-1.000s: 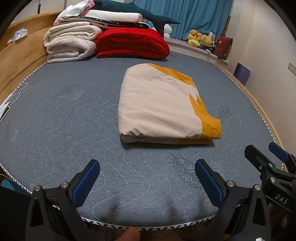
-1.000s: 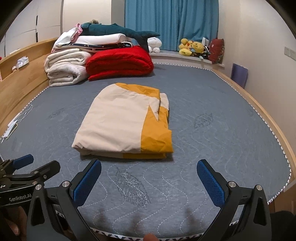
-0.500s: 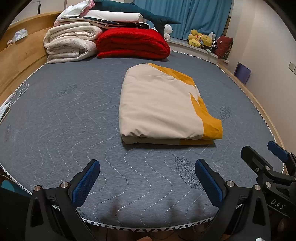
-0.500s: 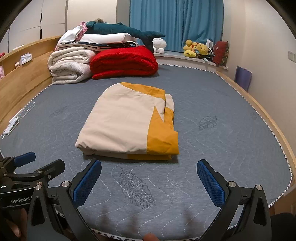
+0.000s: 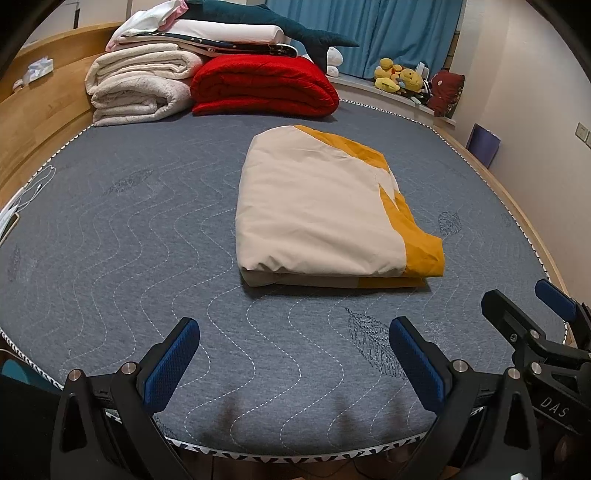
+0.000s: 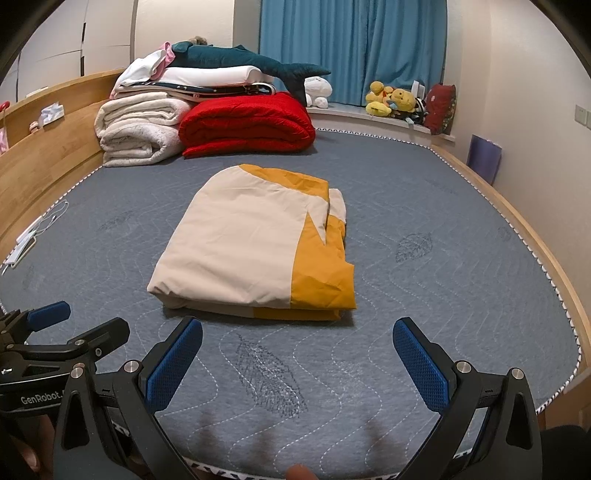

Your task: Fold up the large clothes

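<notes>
A cream and mustard-yellow cloth (image 5: pixel 325 210) lies folded into a thick rectangle in the middle of the grey quilted bed (image 5: pixel 129 240). It also shows in the right wrist view (image 6: pixel 258 247). My left gripper (image 5: pixel 295 354) is open and empty, over the bed's near edge, well short of the cloth. My right gripper (image 6: pixel 297 354) is open and empty too, just short of the cloth's near edge. Each gripper shows at the side of the other's view.
Folded cream blankets (image 5: pixel 136 88), a red quilt (image 5: pixel 262 86) and a teal shark plush (image 5: pixel 280 26) are stacked at the bed's far end. A wooden frame (image 5: pixel 40 122) runs along the left. Plush toys (image 6: pixel 395 98) sit on the sill. A white cable (image 6: pixel 40 225) lies at the left edge.
Both grippers have drifted slightly; the right one has moved a little closer to the cloth. The cloth has not moved. Both stay open.
</notes>
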Demonstrator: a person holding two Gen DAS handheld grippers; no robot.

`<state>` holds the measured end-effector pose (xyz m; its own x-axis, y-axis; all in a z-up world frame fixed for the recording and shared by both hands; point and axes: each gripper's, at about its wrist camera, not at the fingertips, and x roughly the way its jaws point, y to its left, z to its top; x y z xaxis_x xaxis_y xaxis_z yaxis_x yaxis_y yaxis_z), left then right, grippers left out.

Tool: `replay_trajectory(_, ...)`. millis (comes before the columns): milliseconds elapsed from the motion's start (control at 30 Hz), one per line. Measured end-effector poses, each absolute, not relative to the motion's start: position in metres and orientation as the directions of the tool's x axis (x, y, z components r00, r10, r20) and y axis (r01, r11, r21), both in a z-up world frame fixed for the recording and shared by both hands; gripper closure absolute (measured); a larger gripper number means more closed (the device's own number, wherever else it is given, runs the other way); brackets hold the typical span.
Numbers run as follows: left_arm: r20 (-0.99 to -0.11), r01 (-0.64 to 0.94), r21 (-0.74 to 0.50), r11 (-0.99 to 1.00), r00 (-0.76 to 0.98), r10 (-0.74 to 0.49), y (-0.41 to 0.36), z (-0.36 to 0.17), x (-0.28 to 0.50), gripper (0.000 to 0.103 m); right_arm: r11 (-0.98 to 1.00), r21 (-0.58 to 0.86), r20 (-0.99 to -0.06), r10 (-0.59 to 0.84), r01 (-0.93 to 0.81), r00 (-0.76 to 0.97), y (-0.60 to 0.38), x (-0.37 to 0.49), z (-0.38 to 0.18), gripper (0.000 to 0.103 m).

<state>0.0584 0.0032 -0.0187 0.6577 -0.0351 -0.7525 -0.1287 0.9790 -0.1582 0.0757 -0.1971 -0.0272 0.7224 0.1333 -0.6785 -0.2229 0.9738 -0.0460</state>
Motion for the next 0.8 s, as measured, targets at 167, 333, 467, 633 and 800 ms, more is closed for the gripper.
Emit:
replay_trajectory(167,-0.753,-0.129,-0.158,0.979,0.657,-0.035,0.0027,-0.0188,0.0583,0.001,0.974,-0.049,-0.677,0.132,-0.223,0.724,-0.1975,0.0763,-0.0279,0.000)
replay_trajectory(333,-0.753,-0.130,-0.159,0.979,0.657,-0.035,0.0024,-0.0187,0.0582,0.001,0.974,-0.048,-0.677,0.133,-0.223,0.724,-0.1980,0.0762,-0.0275,0.001)
replay_trajectory(467,-0.752,-0.128,-0.158,0.979,0.658,-0.036,0.0035,-0.0187,0.0587,0.001,0.973,-0.048,-0.676,0.134,-0.224,0.725,-0.1988,0.0765,-0.0278,0.000)
replay_trajectory(633,-0.753,-0.125,-0.160,0.979,0.657,-0.039,0.0047,-0.0190,0.0594,0.001,0.974,-0.049,-0.675,0.132,-0.222,0.726,-0.1986,0.0771,-0.0281,0.000)
replay_trajectory(800,-0.752,-0.123,-0.161,0.979,0.657,-0.041,0.0055,-0.0191,0.0601,0.001,0.974,-0.049,-0.675,0.132,-0.223,0.726,-0.1992,0.0773,-0.0283,0.001)
